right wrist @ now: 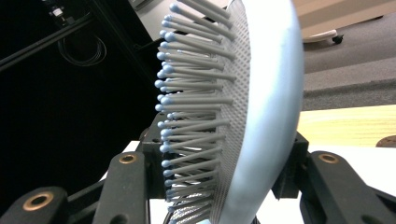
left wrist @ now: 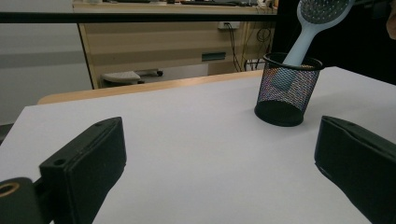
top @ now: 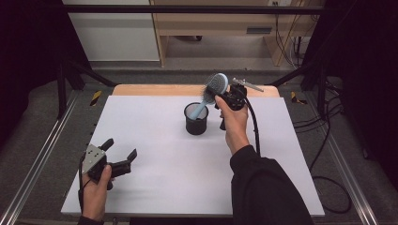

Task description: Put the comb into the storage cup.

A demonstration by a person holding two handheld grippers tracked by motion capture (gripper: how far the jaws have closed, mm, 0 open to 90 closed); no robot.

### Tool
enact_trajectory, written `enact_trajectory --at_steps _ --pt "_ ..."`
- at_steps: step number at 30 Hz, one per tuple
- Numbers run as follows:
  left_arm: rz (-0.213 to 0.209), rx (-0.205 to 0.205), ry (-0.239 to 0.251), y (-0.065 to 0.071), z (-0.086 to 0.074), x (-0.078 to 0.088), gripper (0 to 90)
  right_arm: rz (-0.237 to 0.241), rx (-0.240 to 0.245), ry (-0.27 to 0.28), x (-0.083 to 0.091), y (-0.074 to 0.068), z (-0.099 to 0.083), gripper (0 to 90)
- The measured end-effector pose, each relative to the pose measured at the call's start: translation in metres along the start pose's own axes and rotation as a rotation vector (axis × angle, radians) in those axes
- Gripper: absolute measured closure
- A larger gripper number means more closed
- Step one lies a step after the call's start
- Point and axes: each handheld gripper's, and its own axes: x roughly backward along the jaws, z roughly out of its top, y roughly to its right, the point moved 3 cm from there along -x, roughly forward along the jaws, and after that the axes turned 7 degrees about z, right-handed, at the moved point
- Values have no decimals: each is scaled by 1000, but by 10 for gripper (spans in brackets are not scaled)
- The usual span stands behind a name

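A light blue hairbrush (top: 212,90) leans with its handle down inside a black mesh cup (top: 196,119) at the middle of the white table. My right gripper (top: 220,96) is shut on the brush's head, just right of the cup; in the right gripper view the bristled head (right wrist: 233,107) stands upright between the two black jaws. My left gripper (top: 123,149) rests near the table's front left, open with nothing between its fingers (left wrist: 88,163). From the left gripper view the cup (left wrist: 286,88) and the brush (left wrist: 313,23) stand ahead to the right.
The white board (top: 155,164) lies on a wooden table whose edge shows at the back (top: 159,90). Black frame bars and cables run along both sides. A wooden cabinet (top: 216,23) stands behind the table.
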Motion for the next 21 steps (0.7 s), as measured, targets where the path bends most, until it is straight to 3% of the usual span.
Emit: enact_trajectory --at_steps 21 --pt "-9 -4 1 0 0 0 22 -15 -15 -17 -7 7 -15 512"
